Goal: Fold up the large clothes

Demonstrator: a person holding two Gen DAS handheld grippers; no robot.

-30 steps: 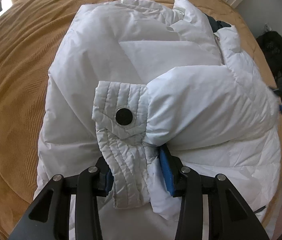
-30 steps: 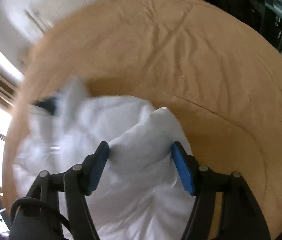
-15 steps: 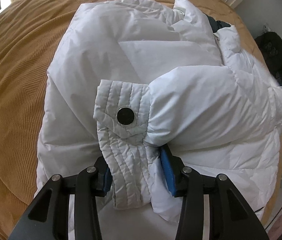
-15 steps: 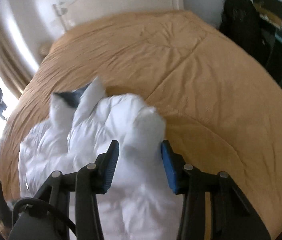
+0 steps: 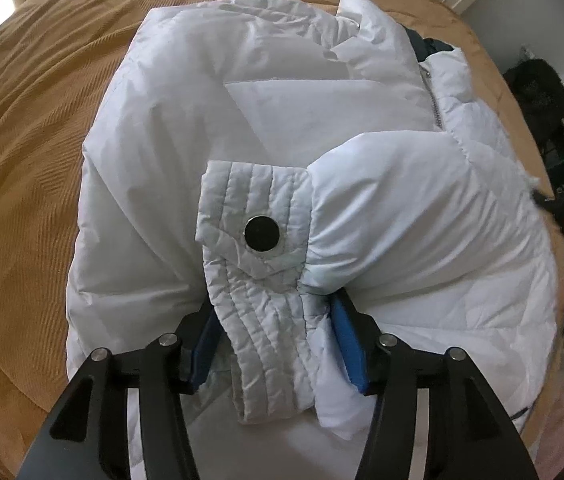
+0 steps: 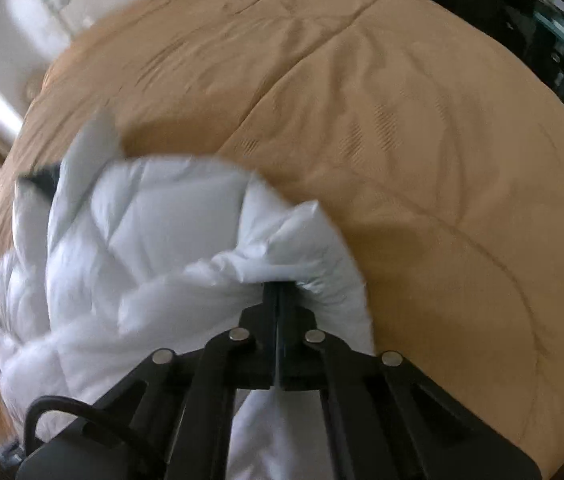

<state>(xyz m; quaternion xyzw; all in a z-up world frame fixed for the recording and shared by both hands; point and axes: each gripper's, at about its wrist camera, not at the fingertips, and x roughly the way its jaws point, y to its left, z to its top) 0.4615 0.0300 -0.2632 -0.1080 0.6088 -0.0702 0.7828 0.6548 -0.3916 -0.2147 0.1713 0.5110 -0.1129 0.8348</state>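
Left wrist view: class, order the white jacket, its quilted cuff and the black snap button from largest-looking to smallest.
1. white jacket
2. quilted cuff, magnified by nearness to the camera
3. black snap button

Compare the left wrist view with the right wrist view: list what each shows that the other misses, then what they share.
Left wrist only: the sleeve cuff with its black snap button lying between the left tool's blue pads, whose jaws have just been opening, and the zipper.

Right wrist only: the right tool, jaws just closed, pinching a bunched edge of fabric.

Both: the white puffer jacket on the tan bedspread.
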